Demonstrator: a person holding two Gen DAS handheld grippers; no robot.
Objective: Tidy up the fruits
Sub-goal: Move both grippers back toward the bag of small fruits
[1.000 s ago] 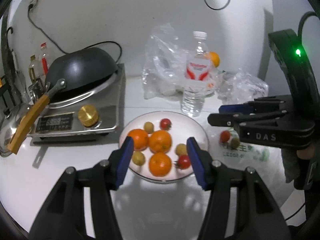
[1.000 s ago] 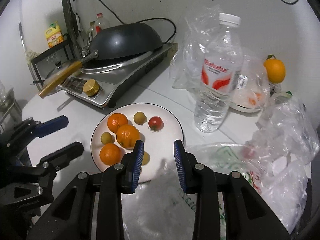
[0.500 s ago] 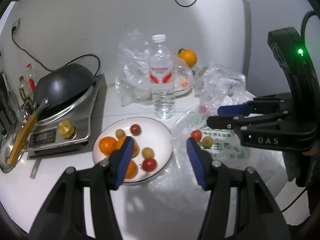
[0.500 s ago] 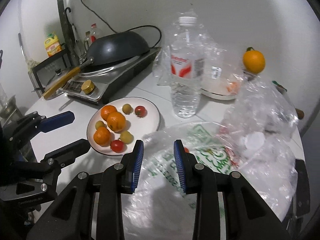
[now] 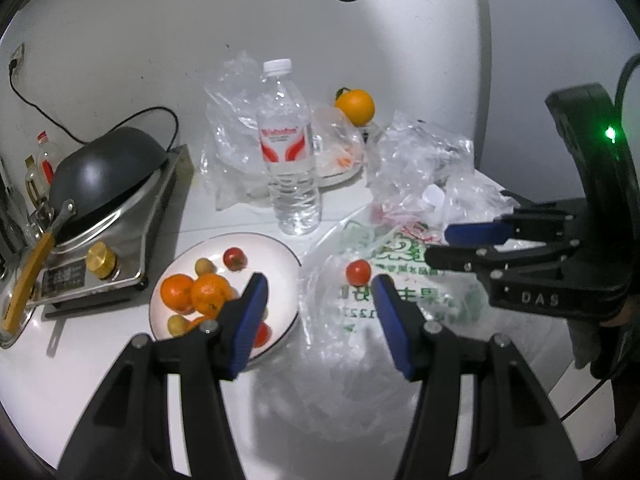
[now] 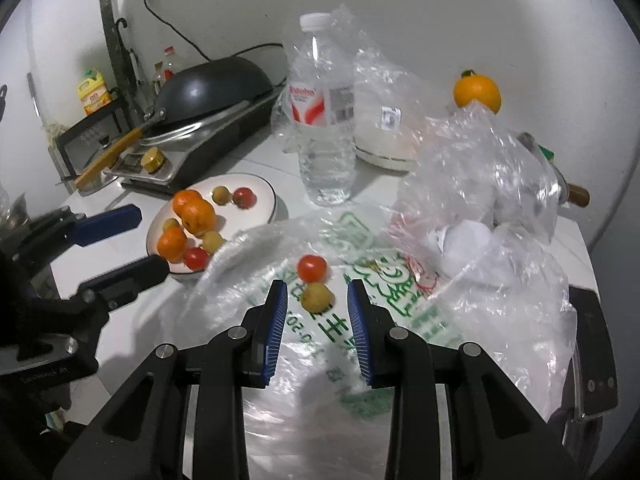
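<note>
A white plate [image 5: 276,250] [image 6: 260,188] holds oranges [image 5: 208,294] [image 6: 198,214], small yellow-green fruits and red tomatoes. A red tomato [image 5: 358,272] [image 6: 311,267] and a yellow-green fruit [image 6: 317,297] lie on a printed plastic bag [image 5: 400,256] [image 6: 360,320] right of the plate. My left gripper [image 5: 318,300] is open and empty, above the plate's right edge and the bag. My right gripper [image 6: 317,306] is open and empty, its fingers on either side of the yellow-green fruit, just short of it. It also shows in the left wrist view [image 5: 452,246].
A water bottle [image 5: 290,160] [image 6: 324,120] stands behind the plate. A black wok sits on an induction cooker [image 5: 100,184] [image 6: 208,96] at the left. Crumpled clear bags [image 5: 424,168] [image 6: 480,168], a white bowl [image 6: 384,148] and a lone orange [image 5: 355,106] [image 6: 477,92] are at the back right.
Both grippers have shifted right, away from the plate and over the plastic bag. The right gripper has opened wider and now frames the loose yellow-green fruit.
</note>
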